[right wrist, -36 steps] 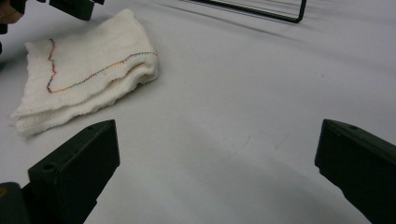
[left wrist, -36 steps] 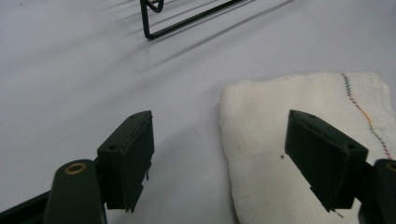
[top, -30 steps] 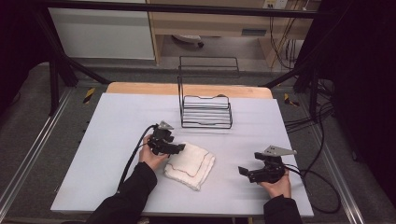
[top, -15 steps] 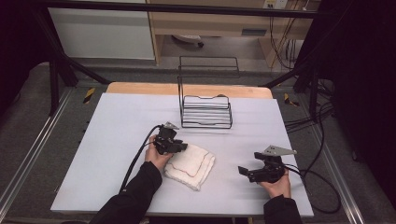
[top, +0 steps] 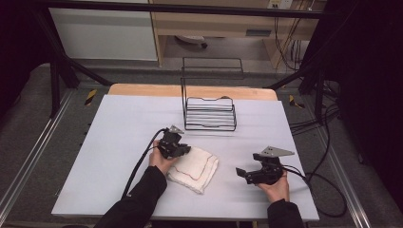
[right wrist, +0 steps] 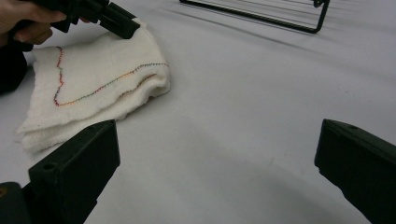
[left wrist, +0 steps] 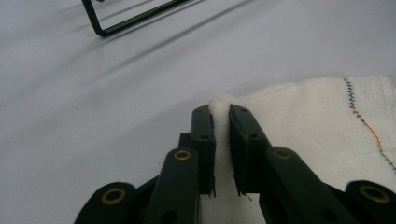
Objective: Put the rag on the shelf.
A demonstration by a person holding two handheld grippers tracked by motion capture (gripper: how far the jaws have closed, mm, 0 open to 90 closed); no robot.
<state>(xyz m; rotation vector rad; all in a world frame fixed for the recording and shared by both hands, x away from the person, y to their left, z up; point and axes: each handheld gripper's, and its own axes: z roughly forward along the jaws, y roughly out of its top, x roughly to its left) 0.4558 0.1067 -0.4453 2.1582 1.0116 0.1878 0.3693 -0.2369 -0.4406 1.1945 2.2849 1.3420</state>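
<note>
Cloth (top: 195,167) corner pinched in your left hand-held gripper (left wrist: 222,112), jaws just closing | your right hand-held gripper (top: 243,174) released, right of cloth | desk (top: 119,128)

Black wire rack (top: 209,114) upright at far middle of grey table (top: 119,137).

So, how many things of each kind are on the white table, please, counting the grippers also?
Folded white cloth: 1
Black wire rack: 1
Grippers: 2, the left gripper pinching the cloth's corner, the right gripper open
Total: 4
</note>
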